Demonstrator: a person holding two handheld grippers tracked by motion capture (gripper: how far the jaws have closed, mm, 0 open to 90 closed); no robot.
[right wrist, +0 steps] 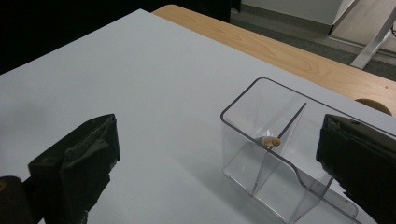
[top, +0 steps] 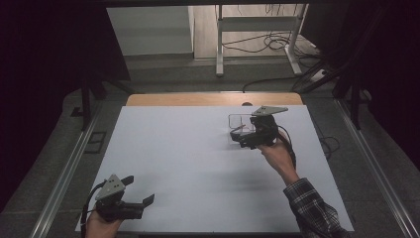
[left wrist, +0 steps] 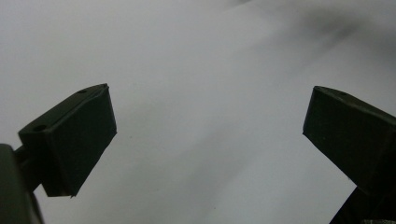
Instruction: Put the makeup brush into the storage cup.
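- High view: your right gripper [top: 247, 138] sits at about two o'clock on the white desk [top: 188, 163], fingers spread, right beside a clear plastic organizer box [top: 238, 124] that stands near the far edge. Your left gripper [top: 141, 201] rests at seven o'clock, close to the near edge, fingers apart and empty. The box looks not yet grasped, so the work seems to be at its start: the approach is made, the grip and whatever follows are left.
- Left gripper view: both black fingers [left wrist: 74, 144] stand wide apart over bare white surface, holding nothing. Open room lies all around them.
- Right gripper view: the organizer box [right wrist: 280, 154] stands at three o'clock, just inside the right finger [right wrist: 359, 158], with a divider wall and a small tan object [right wrist: 271, 141] lying on its rim. The fingers are open and I judge neither to be touching it. The wooden desk edge [right wrist: 299, 58] runs just behind, so keep pushes away from there; the free room is toward nine o'clock.
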